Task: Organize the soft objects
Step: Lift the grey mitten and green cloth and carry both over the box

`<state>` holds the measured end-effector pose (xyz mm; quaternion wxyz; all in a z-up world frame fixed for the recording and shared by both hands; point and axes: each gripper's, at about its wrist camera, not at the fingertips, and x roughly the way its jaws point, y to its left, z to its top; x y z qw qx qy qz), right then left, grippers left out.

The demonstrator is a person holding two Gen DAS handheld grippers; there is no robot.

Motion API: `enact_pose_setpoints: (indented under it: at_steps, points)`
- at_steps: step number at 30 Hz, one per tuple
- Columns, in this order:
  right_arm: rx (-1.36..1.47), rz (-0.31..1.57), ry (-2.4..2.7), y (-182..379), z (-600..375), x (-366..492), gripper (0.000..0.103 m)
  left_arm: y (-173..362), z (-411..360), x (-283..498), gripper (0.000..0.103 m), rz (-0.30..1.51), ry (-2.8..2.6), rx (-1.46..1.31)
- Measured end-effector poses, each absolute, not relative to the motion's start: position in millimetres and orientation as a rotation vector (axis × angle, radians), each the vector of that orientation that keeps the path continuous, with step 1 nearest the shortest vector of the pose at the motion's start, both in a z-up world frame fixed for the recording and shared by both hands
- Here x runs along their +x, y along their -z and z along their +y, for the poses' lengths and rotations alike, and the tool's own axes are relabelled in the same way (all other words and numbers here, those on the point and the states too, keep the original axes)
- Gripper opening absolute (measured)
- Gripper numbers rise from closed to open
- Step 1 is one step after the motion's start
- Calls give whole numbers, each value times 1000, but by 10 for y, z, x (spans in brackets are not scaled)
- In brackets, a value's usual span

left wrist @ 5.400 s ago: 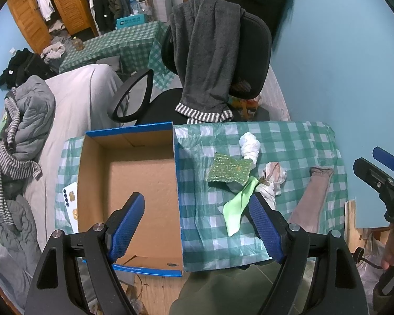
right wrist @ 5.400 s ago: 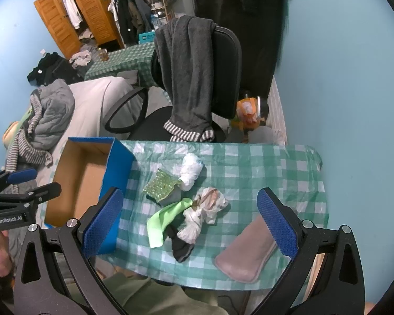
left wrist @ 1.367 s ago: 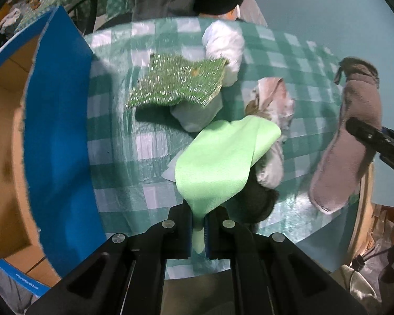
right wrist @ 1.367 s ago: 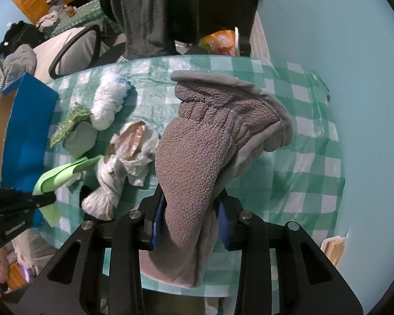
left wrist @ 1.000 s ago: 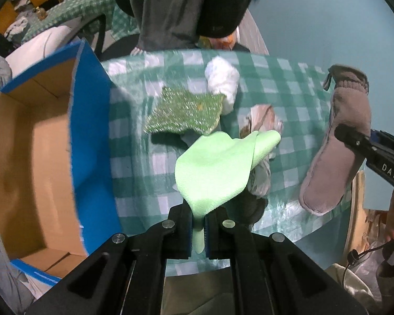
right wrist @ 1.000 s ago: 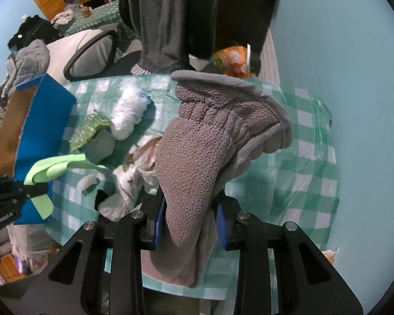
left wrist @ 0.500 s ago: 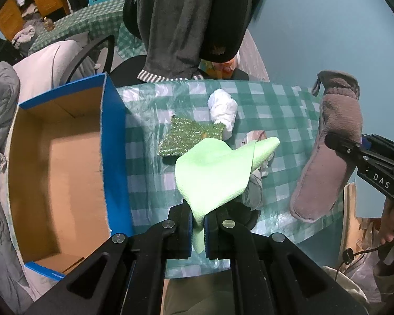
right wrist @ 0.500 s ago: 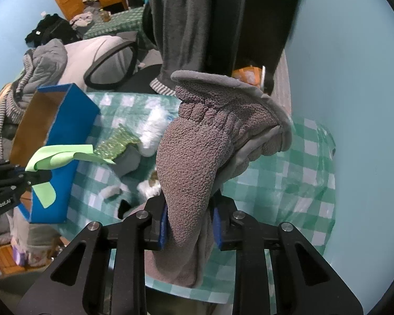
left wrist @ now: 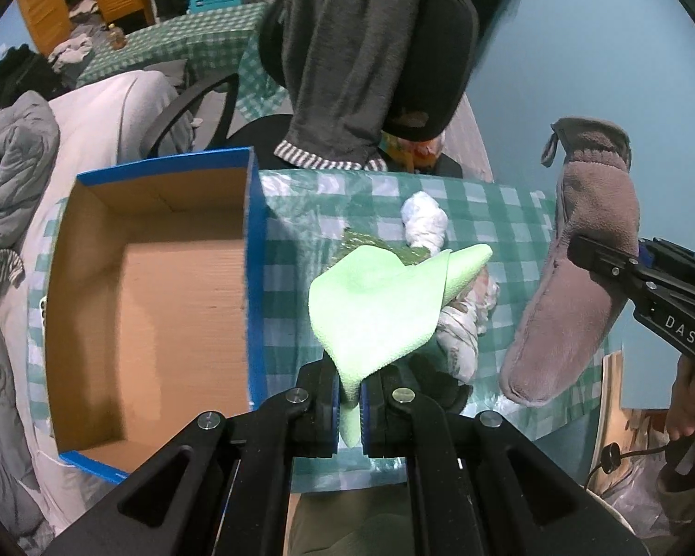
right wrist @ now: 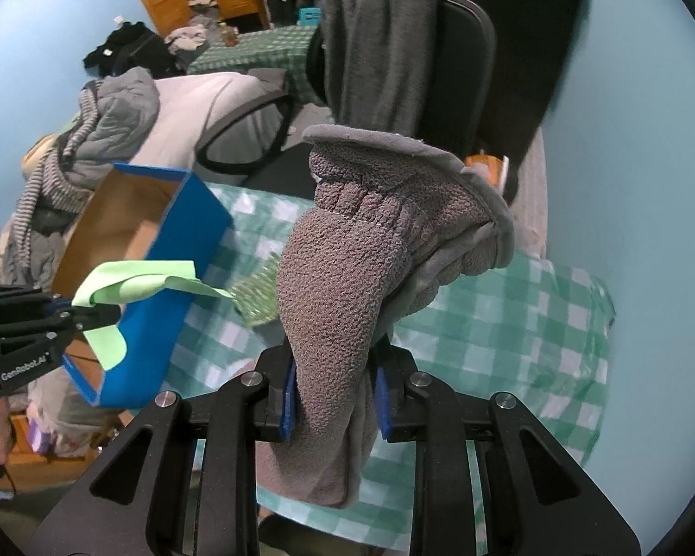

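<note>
My left gripper (left wrist: pixel 350 401) is shut on a light green cloth (left wrist: pixel 380 306), held in the air above the checked table, just right of the open blue cardboard box (left wrist: pixel 252 278). The cloth and left gripper also show in the right wrist view (right wrist: pixel 139 280). My right gripper (right wrist: pixel 336 398) is shut on a grey fleece mitten (right wrist: pixel 343 278), lifted off the table; it also shows in the left wrist view (left wrist: pixel 584 255). On the table lie a white bundled cloth (left wrist: pixel 424 222), a crumpled patterned cloth (left wrist: pixel 468 324) and a green glittery piece (right wrist: pixel 257 299), partly hidden by the held items.
The box (right wrist: pixel 176 250) stands at the table's left end, its inside bare cardboard. An office chair (left wrist: pixel 421 60) draped with a dark garment stands behind the table. A bed with clothes (left wrist: pixel 14 176) is at the left. The blue wall is at the right.
Both grippers have risen with their loads: the green cloth and the mitten are higher above the table. The left view has pulled back, so the whole box shows.
</note>
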<state>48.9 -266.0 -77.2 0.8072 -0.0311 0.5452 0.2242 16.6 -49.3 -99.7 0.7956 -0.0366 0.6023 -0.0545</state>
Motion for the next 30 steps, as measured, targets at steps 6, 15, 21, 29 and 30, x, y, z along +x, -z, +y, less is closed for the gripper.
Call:
enact_pose_setpoints:
  at_steps: [6, 15, 21, 29, 30]
  points:
    - [-93, 1144, -543, 686, -2371, 539, 25, 938, -294, 144, 6, 1280, 82, -103]
    - [-126, 1120, -641, 603, -1933, 587, 25, 857, 20, 102, 6, 1252, 27, -144]
    - [-145, 1112, -700, 568, -1671, 624, 25, 809, 265, 55, 6, 1234, -18, -173]
    - [-182, 1101, -782, 526, -1236, 640, 25, 795, 590, -16, 6, 1222, -88, -212]
    - [-186, 1101, -790, 523, -1188, 639, 25, 797, 635, -26, 6, 1221, -97, -217]
